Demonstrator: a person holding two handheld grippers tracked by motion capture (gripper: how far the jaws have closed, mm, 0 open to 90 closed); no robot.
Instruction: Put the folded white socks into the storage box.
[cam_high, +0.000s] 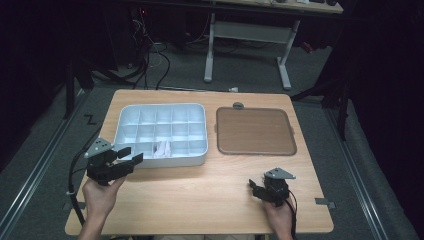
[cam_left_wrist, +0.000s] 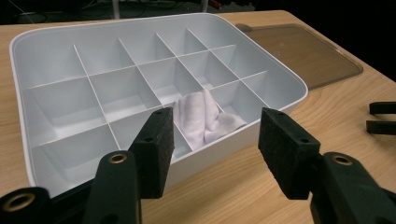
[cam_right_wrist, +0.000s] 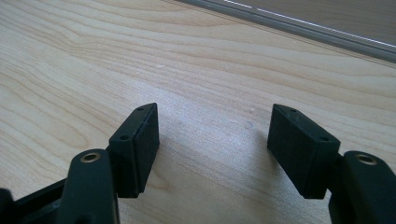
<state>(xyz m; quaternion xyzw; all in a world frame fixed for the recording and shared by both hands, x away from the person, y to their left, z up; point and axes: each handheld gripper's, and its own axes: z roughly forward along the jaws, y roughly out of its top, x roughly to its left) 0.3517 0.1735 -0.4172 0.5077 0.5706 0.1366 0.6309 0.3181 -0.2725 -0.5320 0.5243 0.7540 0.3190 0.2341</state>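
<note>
A white tray (cam_high: 160, 162) divided into several compartments lies on the left half of the wooden table (cam_high: 200, 195). A crumpled white cloth (cam_high: 162, 148) sits in one compartment of its near row. My left gripper (cam_high: 131, 154) hovers at the tray's near left corner, open and holding nothing. In the left gripper view the cloth (cam_left_wrist: 203, 116) lies just beyond the gap of the left gripper (cam_left_wrist: 217, 126), behind the tray's near wall (cam_left_wrist: 219, 154). My right gripper (cam_high: 253, 187) rests near the table's front right, open over bare wood, and the right gripper (cam_right_wrist: 212, 116) has nothing between its pads.
A flat brown lid (cam_high: 255, 131) with rounded corners lies to the right of the tray, a small grey knob (cam_high: 238, 105) at its far edge. The tips of my right gripper (cam_left_wrist: 382, 117) show at the right edge of the left gripper view. A desk frame stands beyond the table.
</note>
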